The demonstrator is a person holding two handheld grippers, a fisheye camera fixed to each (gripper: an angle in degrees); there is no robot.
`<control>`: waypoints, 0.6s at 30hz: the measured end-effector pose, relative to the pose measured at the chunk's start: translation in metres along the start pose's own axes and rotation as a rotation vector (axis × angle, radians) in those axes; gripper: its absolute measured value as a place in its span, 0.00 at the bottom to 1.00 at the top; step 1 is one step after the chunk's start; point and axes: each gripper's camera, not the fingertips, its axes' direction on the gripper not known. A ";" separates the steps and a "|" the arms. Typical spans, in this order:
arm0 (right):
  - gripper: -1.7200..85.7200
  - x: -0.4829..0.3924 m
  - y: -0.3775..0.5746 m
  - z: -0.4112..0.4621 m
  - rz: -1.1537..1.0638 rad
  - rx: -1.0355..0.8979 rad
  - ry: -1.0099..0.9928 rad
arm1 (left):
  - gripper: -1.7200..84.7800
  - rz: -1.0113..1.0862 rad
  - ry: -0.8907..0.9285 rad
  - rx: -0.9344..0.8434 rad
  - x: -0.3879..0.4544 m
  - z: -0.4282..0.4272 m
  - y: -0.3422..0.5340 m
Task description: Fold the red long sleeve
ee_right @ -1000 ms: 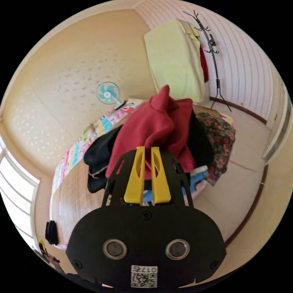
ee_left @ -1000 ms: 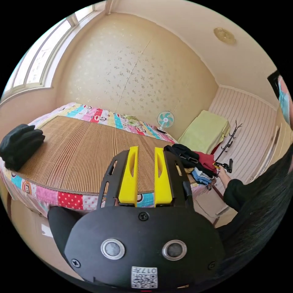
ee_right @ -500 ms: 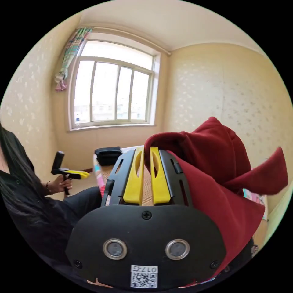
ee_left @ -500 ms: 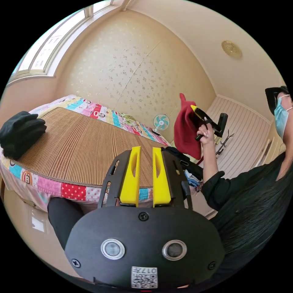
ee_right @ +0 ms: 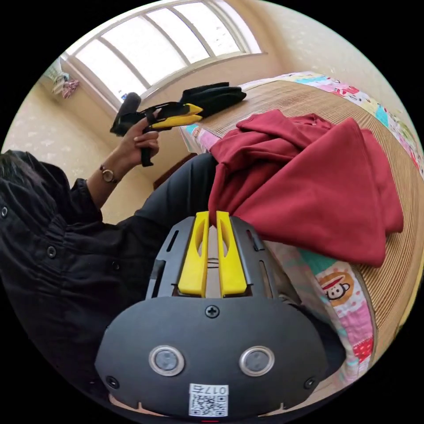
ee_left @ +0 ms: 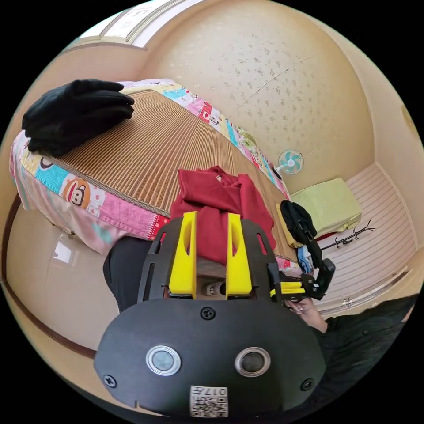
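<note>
lying crumpled at the near edge of the bed (ee_left: 88,194), the red long sleeve (ee_left: 216,207) spills partly over the patchwork cover, with bare woven mat (ee_left: 145,141) beyond it up to a folded black garment (ee_left: 75,110). the left gripper (ee_left: 211,221) hovers with jaws apart. the right gripper (ee_right: 211,218) has its jaws nearly together at the shirt's hem; whether they pinch it i cannot tell, and its small square label is too fine to read.

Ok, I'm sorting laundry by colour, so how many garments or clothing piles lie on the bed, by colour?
Red: 1, the crumpled red long sleeve
Black: 1, the folded black pile
Mixed colours: 1, the unsorted heap
Total: 3
</note>
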 end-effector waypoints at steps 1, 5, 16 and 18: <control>0.01 0.002 -0.001 -0.006 0.010 0.007 0.008 | 0.14 0.006 -0.020 -0.023 -0.003 0.015 -0.017; 0.01 0.038 -0.005 -0.053 0.140 0.159 -0.069 | 0.15 -0.067 -0.150 -0.116 -0.021 0.053 -0.057; 0.07 0.101 -0.067 -0.103 0.195 0.268 -0.027 | 0.13 -0.080 -0.169 -0.233 0.007 0.064 -0.057; 0.10 0.119 -0.147 -0.107 0.109 0.166 0.127 | 0.13 -0.121 -0.133 -0.224 0.006 0.057 -0.055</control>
